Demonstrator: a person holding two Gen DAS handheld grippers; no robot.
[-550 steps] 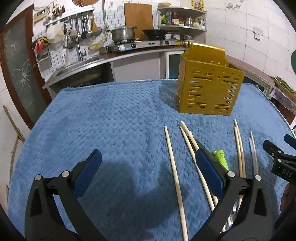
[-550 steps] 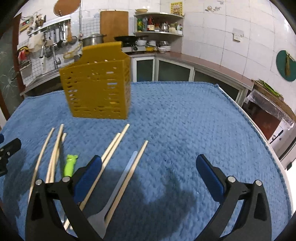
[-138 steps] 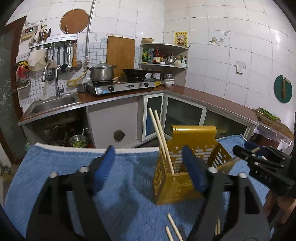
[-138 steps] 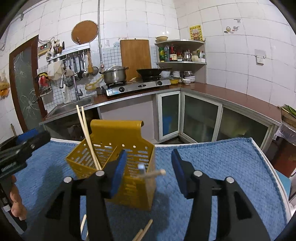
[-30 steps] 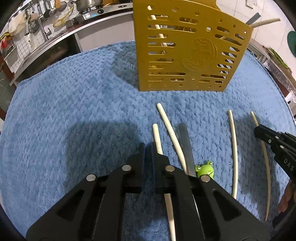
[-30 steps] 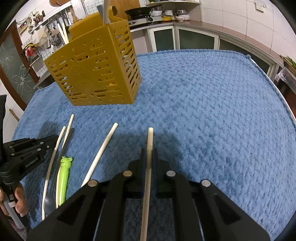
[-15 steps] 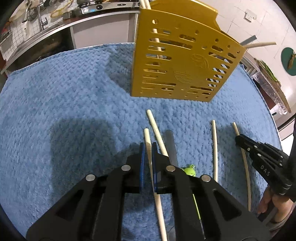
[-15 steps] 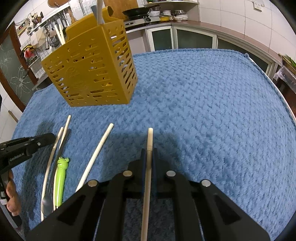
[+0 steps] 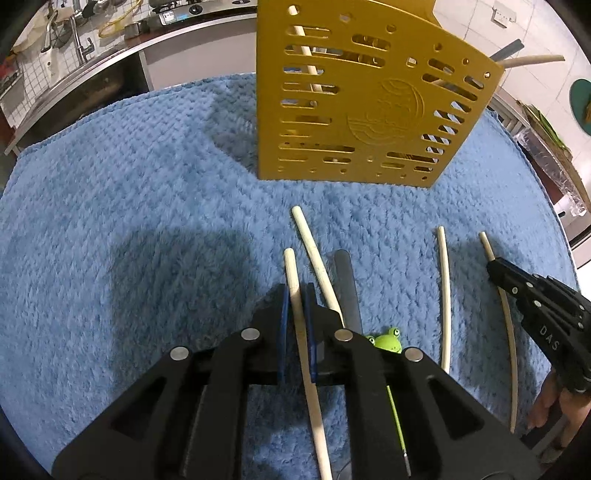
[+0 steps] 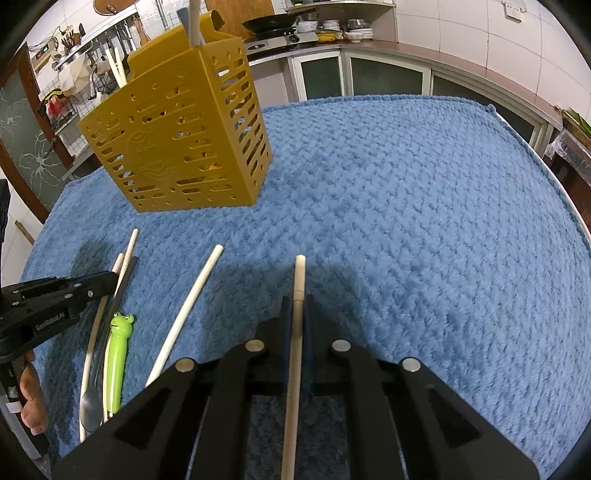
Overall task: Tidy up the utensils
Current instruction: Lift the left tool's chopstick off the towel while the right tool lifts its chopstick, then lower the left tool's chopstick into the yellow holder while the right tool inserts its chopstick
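Both tongs, left tongs (image 9: 296, 295) and right tongs (image 10: 297, 306), clamp one pale wooden chopstick (image 9: 291, 273) each, long axes pointing far toward the perforated yellow plastic utensil holder (image 9: 362, 107).

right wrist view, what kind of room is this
Most likely a home kitchen. Behind the blue-cloth-covered table a tiled wall carries hanging utensils, a pan sits on a gas stove on the counter, and a shelf of bowls stands above glass-fronted cabinets.
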